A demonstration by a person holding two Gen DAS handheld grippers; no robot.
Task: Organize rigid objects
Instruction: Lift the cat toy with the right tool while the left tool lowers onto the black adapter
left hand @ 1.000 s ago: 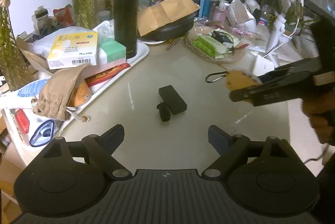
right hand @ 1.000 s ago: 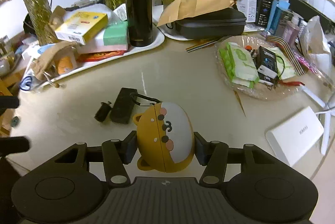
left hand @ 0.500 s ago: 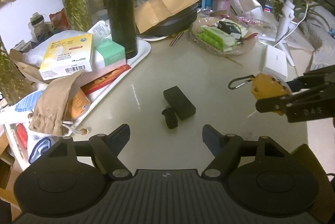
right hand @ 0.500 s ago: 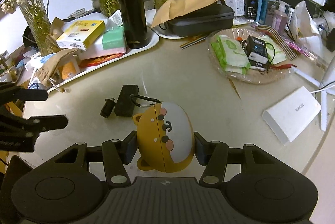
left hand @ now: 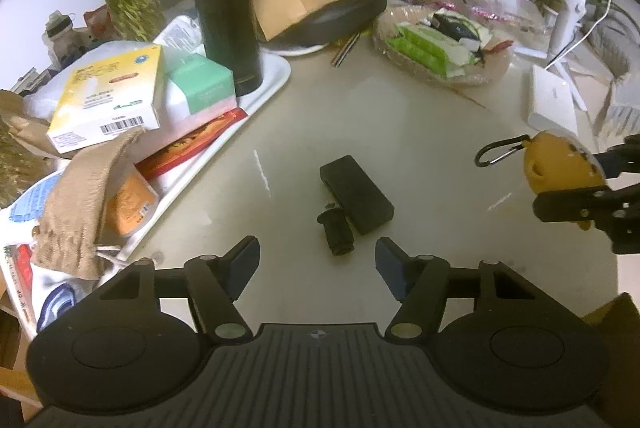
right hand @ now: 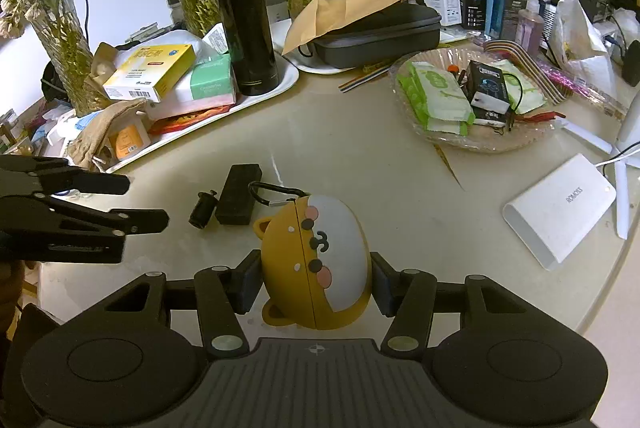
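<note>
My right gripper (right hand: 314,282) is shut on a yellow-and-white bear-face case (right hand: 316,264) with a black carabiner, held above the table; the case also shows in the left wrist view (left hand: 560,163). My left gripper (left hand: 316,262) is open and empty, just short of a black rectangular block (left hand: 356,193) and a small black cylinder (left hand: 338,232) lying side by side on the beige table. Both show in the right wrist view, the block (right hand: 239,193) and the cylinder (right hand: 203,211), ahead and left of the case. The left gripper (right hand: 144,201) appears at that view's left edge.
A white tray (right hand: 286,83) at the back left holds a black flask (right hand: 244,15), boxes and a cloth pouch (right hand: 104,131). A plate of packets (right hand: 472,99), a white power bank (right hand: 560,209), a black zip case (right hand: 376,35) and vases crowd the back.
The right gripper with the bear case has drawn back and to the right, away from the block. The left gripper has pulled back a little, its jaws still open.
</note>
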